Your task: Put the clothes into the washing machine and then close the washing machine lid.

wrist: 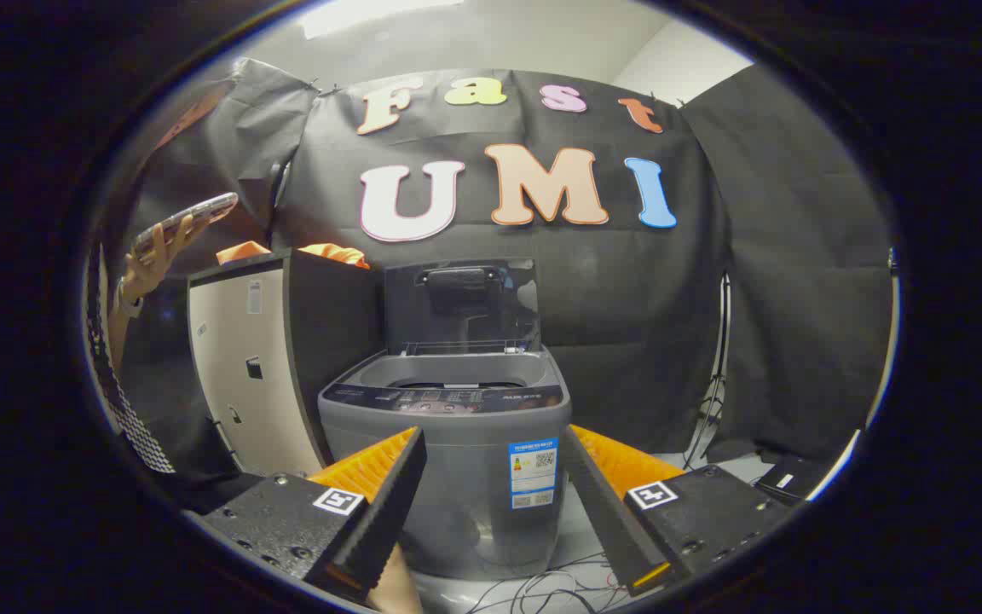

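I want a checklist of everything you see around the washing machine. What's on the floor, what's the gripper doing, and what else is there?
Surface: pale floor under the machine.
Job's things: grey washing machine just ahead of the jaws, lid standing open; orange clothes lying on top of the cabinet beside it.
Clutter: small dark box on the floor.
Grippers: gripper open, jaws spread, holding nothing.
Cables: loose wires on the floor by the machine's base.
Surroundings: black cloth wall; a person's hand holding a phone beyond the cabinet.
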{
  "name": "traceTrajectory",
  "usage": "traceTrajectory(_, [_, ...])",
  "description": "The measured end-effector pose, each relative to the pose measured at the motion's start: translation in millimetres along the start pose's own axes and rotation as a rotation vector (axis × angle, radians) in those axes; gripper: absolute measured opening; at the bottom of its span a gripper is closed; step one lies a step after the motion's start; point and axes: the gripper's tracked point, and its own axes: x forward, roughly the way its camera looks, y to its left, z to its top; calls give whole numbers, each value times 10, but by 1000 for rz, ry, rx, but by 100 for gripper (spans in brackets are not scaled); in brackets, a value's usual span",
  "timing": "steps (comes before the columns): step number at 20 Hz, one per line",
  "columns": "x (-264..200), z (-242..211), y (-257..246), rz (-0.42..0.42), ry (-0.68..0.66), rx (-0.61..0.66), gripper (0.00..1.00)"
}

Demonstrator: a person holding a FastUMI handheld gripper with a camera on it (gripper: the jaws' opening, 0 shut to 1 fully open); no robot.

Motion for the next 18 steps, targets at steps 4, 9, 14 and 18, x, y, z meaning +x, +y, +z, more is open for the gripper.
traceTrajectory(4, [3,3,16,-1,-3,-4,97])
traceTrajectory(9, [-6,10,20,0,-6,-10,97])
traceTrajectory(14, [-2,9,25,0,-8,-13,97])
traceTrajectory(18, [-9,11,22,-1,-8,-13,97])
